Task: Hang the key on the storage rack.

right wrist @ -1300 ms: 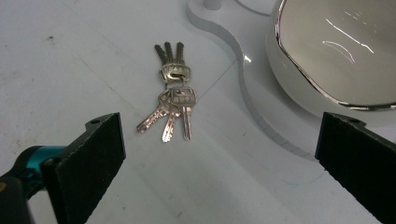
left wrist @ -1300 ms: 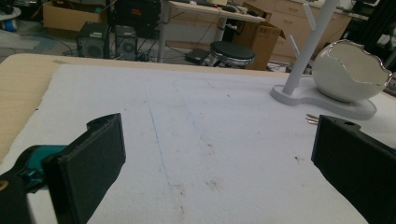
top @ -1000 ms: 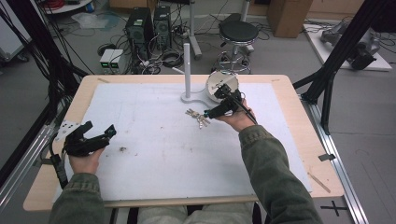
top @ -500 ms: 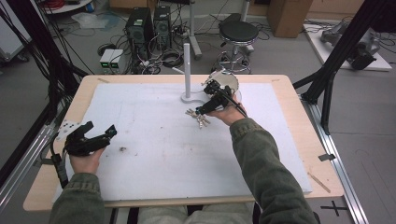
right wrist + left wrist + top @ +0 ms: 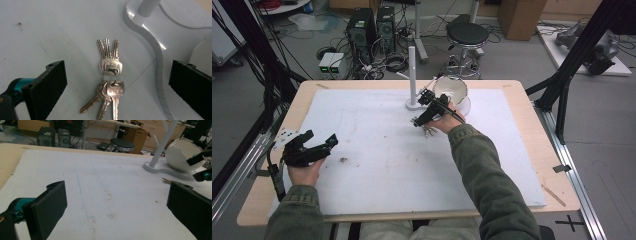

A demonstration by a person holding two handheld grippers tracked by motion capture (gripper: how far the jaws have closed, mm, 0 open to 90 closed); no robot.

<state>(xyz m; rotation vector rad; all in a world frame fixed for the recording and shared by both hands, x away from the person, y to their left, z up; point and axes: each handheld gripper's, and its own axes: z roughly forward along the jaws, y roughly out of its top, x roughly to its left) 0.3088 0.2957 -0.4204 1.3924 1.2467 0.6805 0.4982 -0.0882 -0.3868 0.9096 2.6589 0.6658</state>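
Observation:
A bunch of silver keys (image 5: pixel 110 80) on two linked rings lies flat on the white mat (image 5: pixel 377 165), beside the base of a white peg stand (image 5: pixel 412 75). My right gripper (image 5: pixel 119 75) hovers just above the keys, open, with one jaw on each side of them and nothing held. From above, the right gripper (image 5: pixel 419 120) points down and left, with the keys (image 5: pixel 428 132) under the hand. My left gripper (image 5: pixel 321 140) rests open near the mat's left edge, far from the keys. In the left gripper view, the left gripper (image 5: pixel 117 207) faces the stand (image 5: pixel 160 145).
A shiny white round bowl (image 5: pixel 453 92) sits on the stand's base (image 5: pixel 157 57), just right of the post. The wooden table (image 5: pixel 532 130) borders the mat. Small dark specks (image 5: pixel 343 160) mark the mat near my left hand. A stool and computer cases stand on the floor beyond.
My right gripper has shifted left from in front of the bowl and tipped down over the keys. The left gripper has stayed where it was.

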